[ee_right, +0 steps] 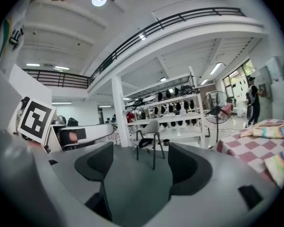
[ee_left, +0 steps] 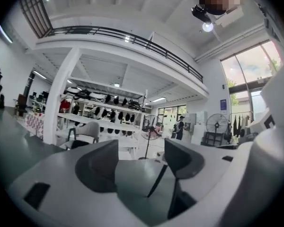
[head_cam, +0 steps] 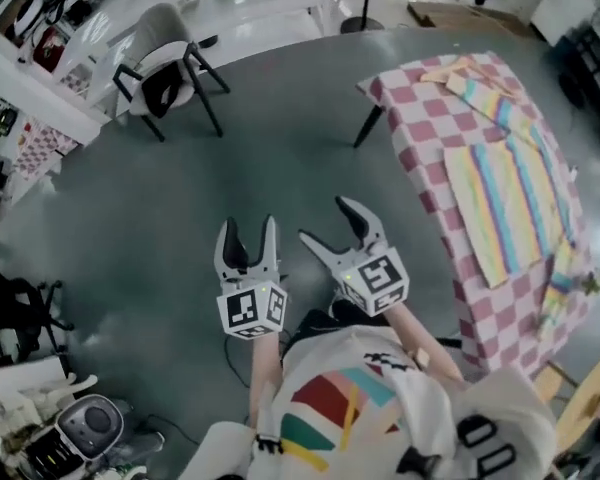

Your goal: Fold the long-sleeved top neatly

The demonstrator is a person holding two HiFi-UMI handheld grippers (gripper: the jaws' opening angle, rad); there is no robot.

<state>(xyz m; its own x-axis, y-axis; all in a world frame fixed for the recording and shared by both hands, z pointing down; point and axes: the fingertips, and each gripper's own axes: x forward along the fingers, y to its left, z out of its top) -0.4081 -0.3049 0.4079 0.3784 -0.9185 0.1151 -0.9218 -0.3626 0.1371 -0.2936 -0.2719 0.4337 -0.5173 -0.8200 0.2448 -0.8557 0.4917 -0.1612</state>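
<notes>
**Head view:** You hold both grippers over the grey floor, just in front of your body and well apart from the table. Your left gripper (head_cam: pixel 249 233) points forward with its fingers apart and nothing between them. Your right gripper (head_cam: pixel 330 223) is just beside it, tilted toward the left one, fingers also spread and empty. The table (head_cam: pixel 420 118) stands to your right under a pink-and-white checked cloth. The long-sleeved top (head_cam: pixel 505 203), in rainbow stripes, lies spread along the table, from the far edge down to the near edge. Neither gripper touches it. A chair (head_cam: pixel 165 68) stands on the floor ahead to your left.

**Left gripper view:** The left gripper (ee_left: pixel 142 160) looks out level across the hall. Its two dark fingers stand open and only floor shows in the gap. Beyond them are the chair (ee_left: pixel 85 134), white shelves (ee_left: pixel 109 115) and a standing fan (ee_left: pixel 151 134).

**Right gripper view:** The right gripper (ee_right: pixel 137 162) also has its fingers apart, holding nothing. The chair (ee_right: pixel 149 136) shows in the distance above the gap. The table (ee_right: pixel 248 148) sits at the right edge of the view, and the top (ee_right: pixel 274 129) lies on it, its striped cloth reaching the table's near edge. The marker cube (ee_right: pixel 35 119) of your left gripper shows at the left.
</notes>
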